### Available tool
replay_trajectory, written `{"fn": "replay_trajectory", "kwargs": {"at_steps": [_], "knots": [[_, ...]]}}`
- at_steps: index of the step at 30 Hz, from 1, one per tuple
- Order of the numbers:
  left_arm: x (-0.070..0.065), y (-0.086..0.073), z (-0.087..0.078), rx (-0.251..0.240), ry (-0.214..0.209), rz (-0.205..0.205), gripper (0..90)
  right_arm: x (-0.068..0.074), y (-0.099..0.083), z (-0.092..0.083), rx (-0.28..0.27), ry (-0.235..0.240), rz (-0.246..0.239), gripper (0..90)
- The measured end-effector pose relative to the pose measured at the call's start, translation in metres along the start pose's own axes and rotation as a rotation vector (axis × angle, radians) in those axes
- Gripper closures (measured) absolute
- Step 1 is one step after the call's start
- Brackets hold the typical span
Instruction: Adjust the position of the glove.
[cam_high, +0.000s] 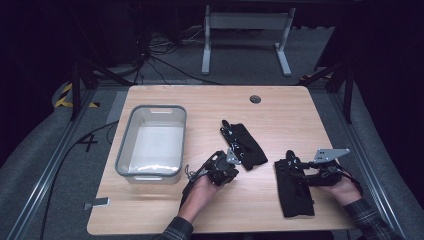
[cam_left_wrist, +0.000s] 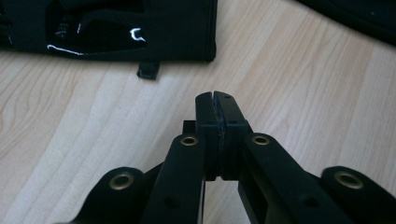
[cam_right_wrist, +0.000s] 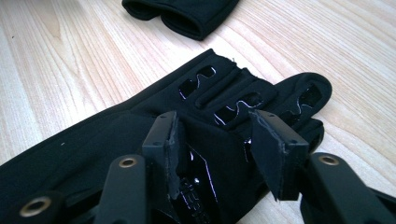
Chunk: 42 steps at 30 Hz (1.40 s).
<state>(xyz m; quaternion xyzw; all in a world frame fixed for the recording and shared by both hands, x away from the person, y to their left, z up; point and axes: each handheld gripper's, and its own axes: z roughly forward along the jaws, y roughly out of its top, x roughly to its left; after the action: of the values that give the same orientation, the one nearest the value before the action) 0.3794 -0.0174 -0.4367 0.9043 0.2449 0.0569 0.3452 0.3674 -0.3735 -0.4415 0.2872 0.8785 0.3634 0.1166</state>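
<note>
Two black gloves lie on the tabletop, none binned: left tool is shut, empty, far glove ahead; right tool is half-open over near glove, ungripped.

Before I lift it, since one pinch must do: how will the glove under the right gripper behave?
The glove lies flat and creased, so it is probably floppy and will drape. It looks thin, likely light. Its glossy patches may slip between the right gripper's open jaws.
</note>
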Motion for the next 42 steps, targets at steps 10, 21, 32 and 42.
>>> {"fn": "replay_trajectory", "kwargs": {"at_steps": [10, 21, 32, 42], "knots": [[0.02, 0.037, 0.011, -0.024, 0.012, 0.008, 89.8, -0.001, -0.001, 0.0, -0.003, -0.004, -0.001, 50.1], [0.046, 0.062, 0.046, -0.029, 0.021, -0.041, 89.8, -0.003, -0.001, 0.0, -0.002, -0.001, -0.004, 49.0], [0.048, 0.055, 0.057, 0.025, -0.037, -0.044, 89.8, -0.003, -0.002, -0.002, -0.009, -0.003, 0.001, 48.2], [0.034, 0.038, 0.042, 0.064, -0.087, 0.002, 89.7, -0.003, -0.002, -0.003, -0.013, -0.005, 0.002, 47.8]]}}
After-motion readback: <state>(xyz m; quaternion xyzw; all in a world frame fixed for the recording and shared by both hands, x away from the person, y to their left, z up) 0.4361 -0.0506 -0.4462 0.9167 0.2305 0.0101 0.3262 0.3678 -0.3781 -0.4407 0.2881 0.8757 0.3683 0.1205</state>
